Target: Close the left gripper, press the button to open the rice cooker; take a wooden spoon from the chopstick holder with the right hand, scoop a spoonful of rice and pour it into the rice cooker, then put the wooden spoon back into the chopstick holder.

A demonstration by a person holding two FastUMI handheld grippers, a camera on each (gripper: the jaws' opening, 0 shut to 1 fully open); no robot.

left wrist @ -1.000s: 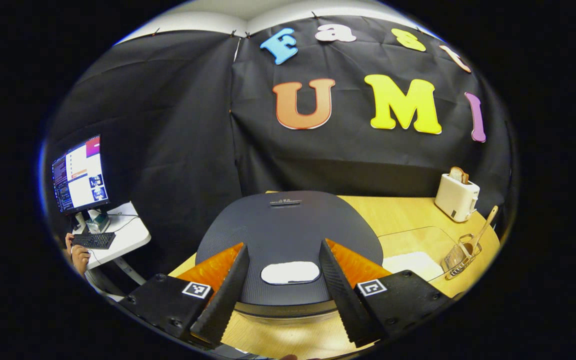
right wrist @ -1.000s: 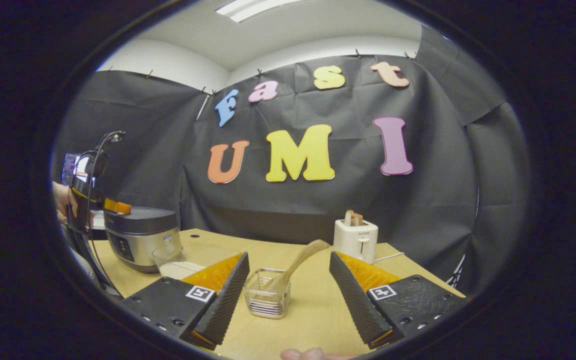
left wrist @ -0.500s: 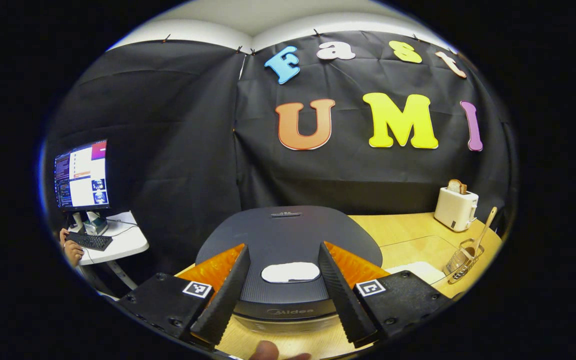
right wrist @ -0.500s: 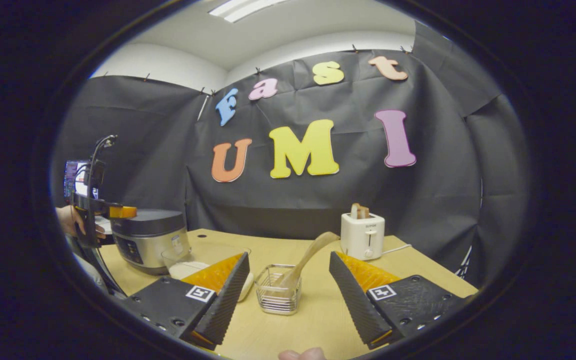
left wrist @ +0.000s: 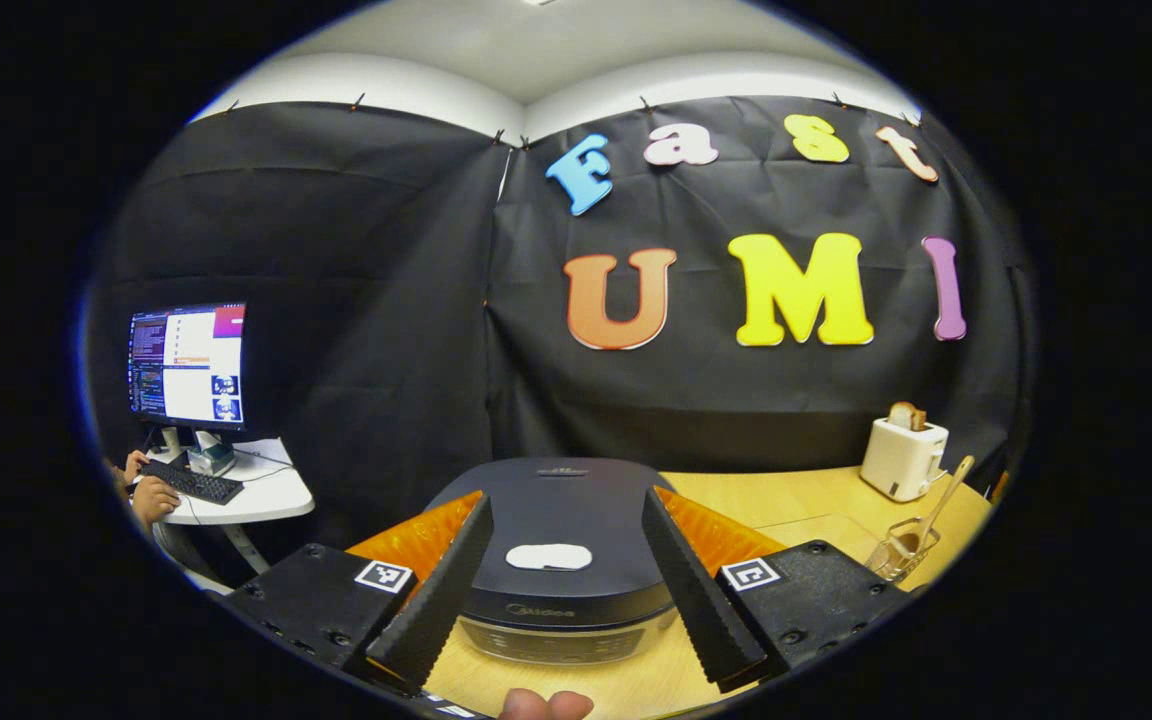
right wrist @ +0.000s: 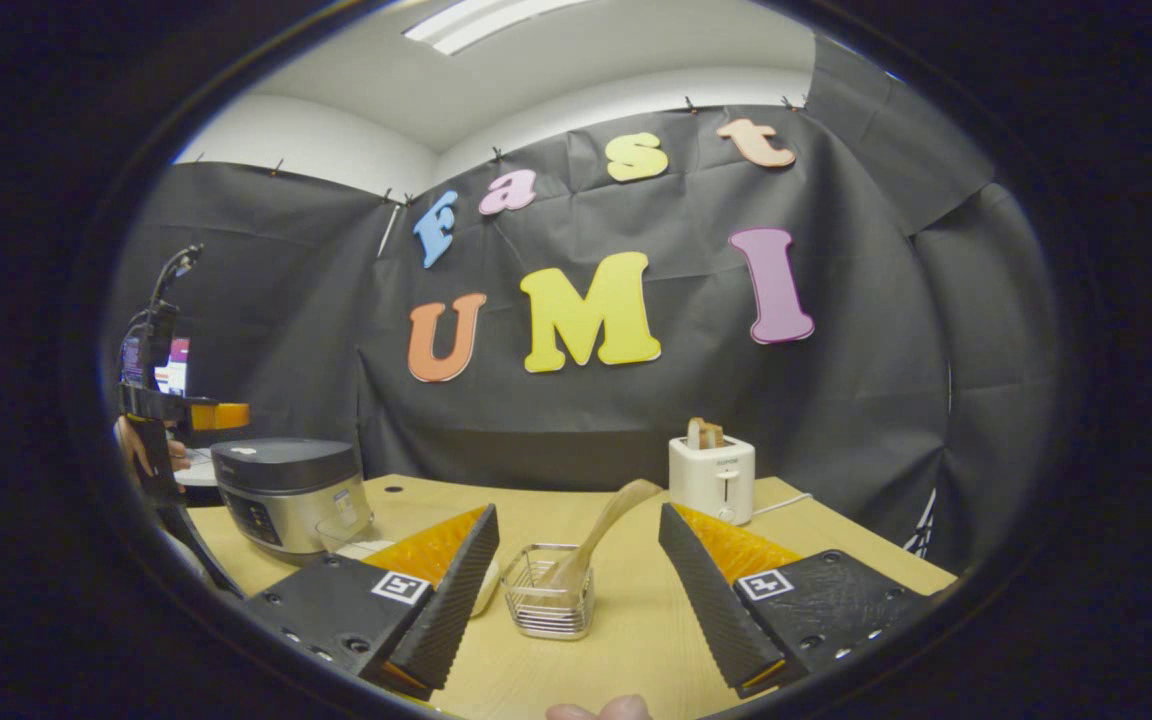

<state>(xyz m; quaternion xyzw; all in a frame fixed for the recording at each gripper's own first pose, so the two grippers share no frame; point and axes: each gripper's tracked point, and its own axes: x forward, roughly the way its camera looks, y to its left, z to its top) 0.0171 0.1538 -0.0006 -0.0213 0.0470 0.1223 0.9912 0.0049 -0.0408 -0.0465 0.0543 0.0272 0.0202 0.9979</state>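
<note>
The wooden spoon [right wrist: 604, 522] stands in the wire holder [right wrist: 548, 604] at the bottom middle of the right gripper view, handle leaning up and right. The rice cooker [left wrist: 561, 540] sits lid shut on the tan table [right wrist: 636, 630]. Both the left gripper [left wrist: 566, 590] and the right gripper [right wrist: 576, 600] have fingers spread, holding nothing.

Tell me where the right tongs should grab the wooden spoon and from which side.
Grip the wooden spoon on its bare handle, above the rim of the chopstick holder. Its bowl sits down inside the wire basket, and the handle leans up and to the right in the right gripper view. Bring the open right tongs in from the front, probably fingers either side of the handle.
</note>
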